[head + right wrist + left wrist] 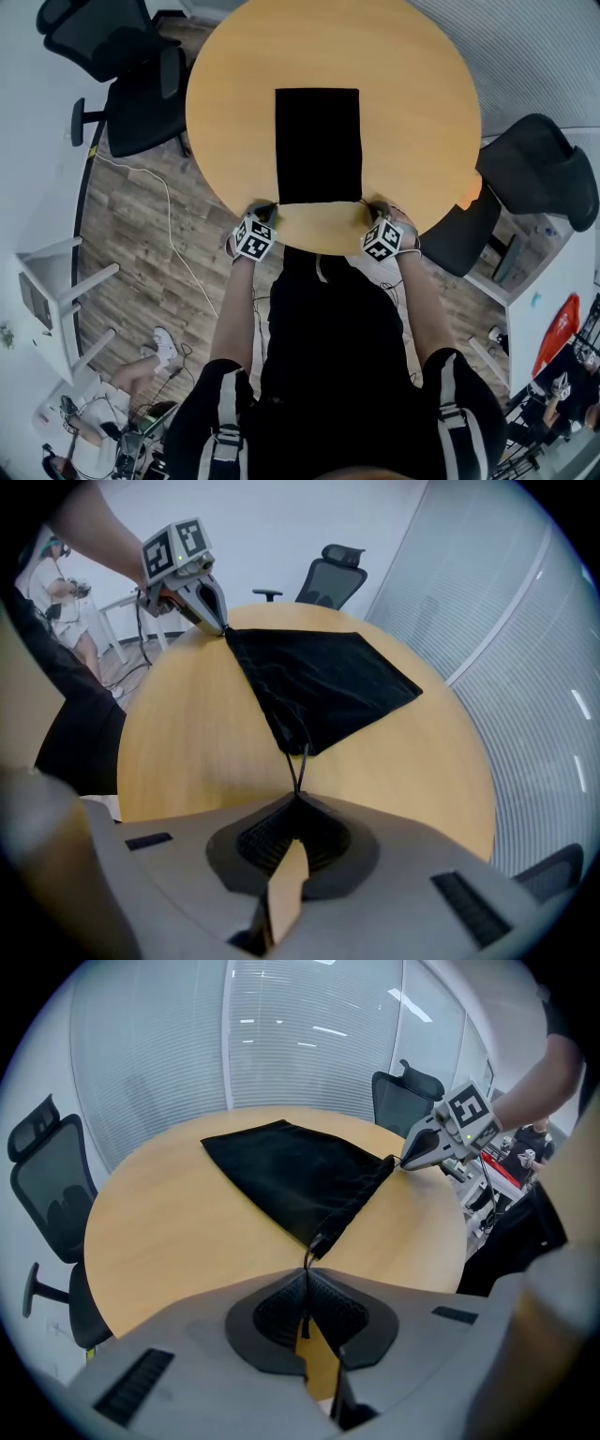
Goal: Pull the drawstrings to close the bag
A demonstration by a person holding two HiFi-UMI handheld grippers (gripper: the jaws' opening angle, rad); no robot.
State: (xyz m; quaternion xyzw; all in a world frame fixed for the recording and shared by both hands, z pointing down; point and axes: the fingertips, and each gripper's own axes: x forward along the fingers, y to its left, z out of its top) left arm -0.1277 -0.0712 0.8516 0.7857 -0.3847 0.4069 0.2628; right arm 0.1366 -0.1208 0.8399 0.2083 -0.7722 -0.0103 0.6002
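Left tool is pinched right down, pads together on the left drawstring, a thin black cord running from the jaws up to the near-left corner of the black bag. Right tool matches it: jaws closed on the right drawstring, a doubled cord leading straight into the bag's other near corner. Both cords look short and fairly straight. The bag lies flat on the round tabletop, its mouth edge toward the person and close to the near rim. The two tools sit at either end of that edge, well apart from each other. There's bare wood on both sides of the bag and beyond its far end. Past the rim, office chairs stand off the left and right sides.
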